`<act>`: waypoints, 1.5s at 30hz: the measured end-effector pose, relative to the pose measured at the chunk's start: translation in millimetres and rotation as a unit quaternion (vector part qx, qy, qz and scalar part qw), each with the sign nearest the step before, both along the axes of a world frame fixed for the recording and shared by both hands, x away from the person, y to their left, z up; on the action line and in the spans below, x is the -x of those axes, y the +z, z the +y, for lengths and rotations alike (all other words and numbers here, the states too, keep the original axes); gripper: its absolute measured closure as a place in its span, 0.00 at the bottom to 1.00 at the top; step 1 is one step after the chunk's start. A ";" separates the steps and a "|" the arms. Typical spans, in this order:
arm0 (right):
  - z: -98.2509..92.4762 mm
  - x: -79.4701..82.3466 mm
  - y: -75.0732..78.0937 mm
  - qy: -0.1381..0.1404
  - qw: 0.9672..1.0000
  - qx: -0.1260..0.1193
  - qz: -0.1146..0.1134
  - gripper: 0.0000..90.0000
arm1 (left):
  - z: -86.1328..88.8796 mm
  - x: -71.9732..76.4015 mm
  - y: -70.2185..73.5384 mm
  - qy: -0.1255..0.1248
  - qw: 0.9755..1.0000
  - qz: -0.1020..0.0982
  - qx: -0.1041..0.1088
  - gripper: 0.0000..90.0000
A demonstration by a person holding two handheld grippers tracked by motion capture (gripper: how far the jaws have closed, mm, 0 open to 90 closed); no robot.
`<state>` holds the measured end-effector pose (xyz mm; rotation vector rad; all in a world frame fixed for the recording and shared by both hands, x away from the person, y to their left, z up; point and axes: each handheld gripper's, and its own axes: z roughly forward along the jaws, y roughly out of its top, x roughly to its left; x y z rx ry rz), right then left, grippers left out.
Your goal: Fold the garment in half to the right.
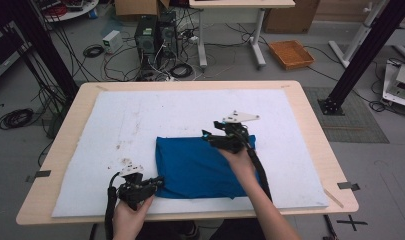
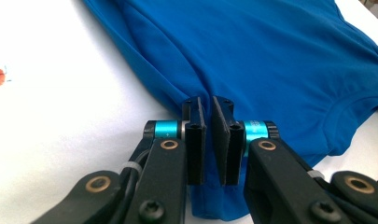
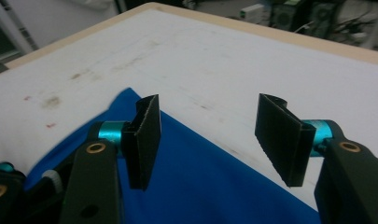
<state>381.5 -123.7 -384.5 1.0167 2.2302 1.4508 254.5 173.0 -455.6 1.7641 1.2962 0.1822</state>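
A folded blue shirt (image 1: 200, 167) lies on the white mat (image 1: 190, 107), toward the near side of the table. My left gripper (image 1: 157, 182) sits at the shirt's near left corner. In the left gripper view this gripper (image 2: 207, 105) has its jaws pressed together on a pinch of the shirt (image 2: 270, 56), and creases run toward them. My right gripper (image 1: 210, 136) hovers at the shirt's far edge. Its jaws (image 3: 210, 105) stand wide apart with nothing between them, above the shirt (image 3: 200, 186).
The mat covers most of the wooden table (image 1: 310, 125) and has faint stains (image 1: 122, 145) left of the shirt. Beyond the table, computer towers (image 1: 155, 35), cables and an orange tray (image 1: 291, 54) sit on the floor. Black frame posts (image 1: 362, 55) stand at both sides.
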 end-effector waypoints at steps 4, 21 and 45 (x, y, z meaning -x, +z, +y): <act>39.5 -16.4 -4.7 0.020 1.000 0.004 0.018 0.50 | 1.1 -0.6 -0.4 -0.002 1.000 0.001 0.003 0.93; 145.0 -60.0 -40.1 0.046 0.990 0.077 0.107 0.50 | 2.0 0.1 -1.3 -0.006 1.000 -0.004 0.003 0.93; 158.2 -66.5 -42.3 0.045 0.989 0.076 0.119 0.64 | 3.8 -0.1 -2.1 -0.005 1.000 -0.001 0.008 0.93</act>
